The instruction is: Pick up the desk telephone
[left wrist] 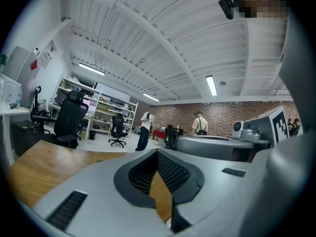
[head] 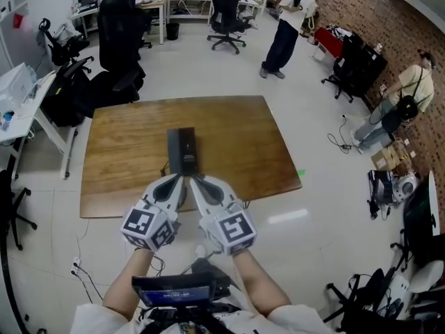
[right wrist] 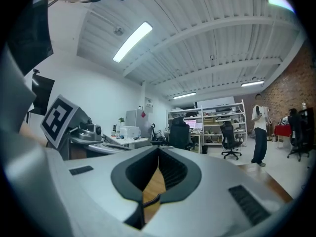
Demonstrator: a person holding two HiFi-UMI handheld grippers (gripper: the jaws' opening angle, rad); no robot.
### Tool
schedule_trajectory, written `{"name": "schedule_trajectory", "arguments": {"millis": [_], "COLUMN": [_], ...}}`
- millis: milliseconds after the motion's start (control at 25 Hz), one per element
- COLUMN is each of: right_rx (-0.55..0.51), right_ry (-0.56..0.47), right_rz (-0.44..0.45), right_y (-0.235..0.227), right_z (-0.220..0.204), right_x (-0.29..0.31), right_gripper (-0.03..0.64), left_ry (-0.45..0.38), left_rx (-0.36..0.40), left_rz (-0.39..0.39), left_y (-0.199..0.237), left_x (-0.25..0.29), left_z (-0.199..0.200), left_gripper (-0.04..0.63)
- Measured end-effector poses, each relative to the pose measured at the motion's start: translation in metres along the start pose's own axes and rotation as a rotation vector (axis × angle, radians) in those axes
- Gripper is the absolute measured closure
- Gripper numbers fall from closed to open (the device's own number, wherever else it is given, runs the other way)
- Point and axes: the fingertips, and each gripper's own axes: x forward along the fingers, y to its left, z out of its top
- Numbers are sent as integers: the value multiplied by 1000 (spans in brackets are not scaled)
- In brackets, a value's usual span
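Observation:
The desk telephone (head: 183, 150) is a flat black oblong lying lengthwise near the middle of the wooden table (head: 243, 145). Both grippers hover side by side over the table's near edge, pointing at the phone's near end and just short of it. My left gripper (head: 180, 180) is shut with nothing in it; its closed jaws (left wrist: 157, 153) show only table wood through the gap. My right gripper (head: 194, 180) is shut and empty too, its jaws (right wrist: 158, 154) pressed together. Neither touches the phone.
Black office chairs (head: 118, 26) stand beyond the table's far left corner. A white desk (head: 21, 103) sits at the left. One person (head: 285, 30) stands at the back, another (head: 407, 96) by the brick wall at right. Cables and bags lie on the floor at right.

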Motion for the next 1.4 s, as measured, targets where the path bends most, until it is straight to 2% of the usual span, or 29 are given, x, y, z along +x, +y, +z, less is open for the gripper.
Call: {"name": "schedule_trajectory", "arguments": {"millis": [160,240,520,760,1080,1280,1320,1360,1400], "right_rx": [33,68,102,130,185,258,276,296,315], "right_ry": [13,26,57,72,116,166,179,192,205], "right_rz": [8,20,37,93,150,187,194,202,208], "right_y": [-18,-27,-62,-84,-94,-102,-104,-107,-109], "right_z": [-3,-6,-25,-36,-57,-79,-84,-89,-94], "right_x": [14,21,41,57,74,81,83,85,88], "right_gripper": [611,541,540,540,540,538,534,477,450], "left_ry": [10,17,45,50,98,151,162,174,185], "left_rx": [-10,-15,-28,-27,-41,-81,-93,-107,-122], "left_rz": [-2,-2,3,43,101,99,91,80,72], "left_y": [10,15,28,37,61,81,85,89,94], "left_x": [21,31,69,94,94,94,95,95,96], "left_z": [-2,-5,-19,-22,-38,-57,-61,-65,-69], "left_gripper": [595,595,595,595,595,595,591,548,518]}}
